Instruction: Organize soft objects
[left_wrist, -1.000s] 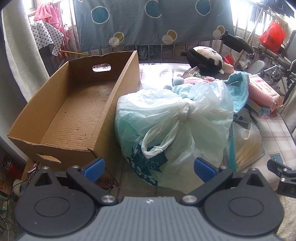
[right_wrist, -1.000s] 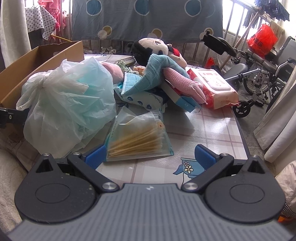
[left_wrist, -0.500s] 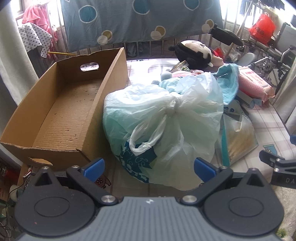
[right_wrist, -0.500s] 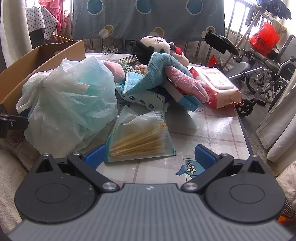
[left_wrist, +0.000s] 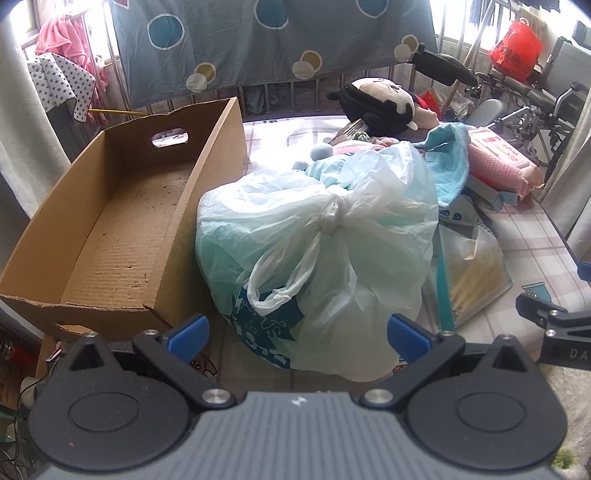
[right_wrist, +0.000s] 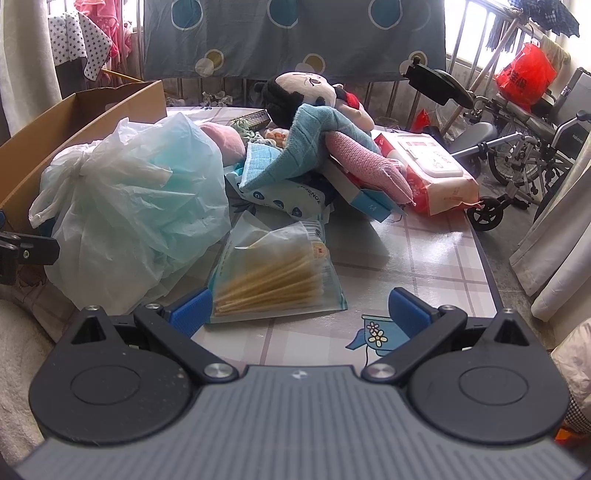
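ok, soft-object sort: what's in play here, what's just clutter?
In play:
tied plastic bag
plush toy
blue towel
pink cloth
cardboard box

Clutter:
bag of sticks
wipes pack
wheelchair

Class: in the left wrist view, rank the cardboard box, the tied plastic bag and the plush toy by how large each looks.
1. cardboard box and tied plastic bag: too alike to rank.
2. plush toy, though it lies farthest away.
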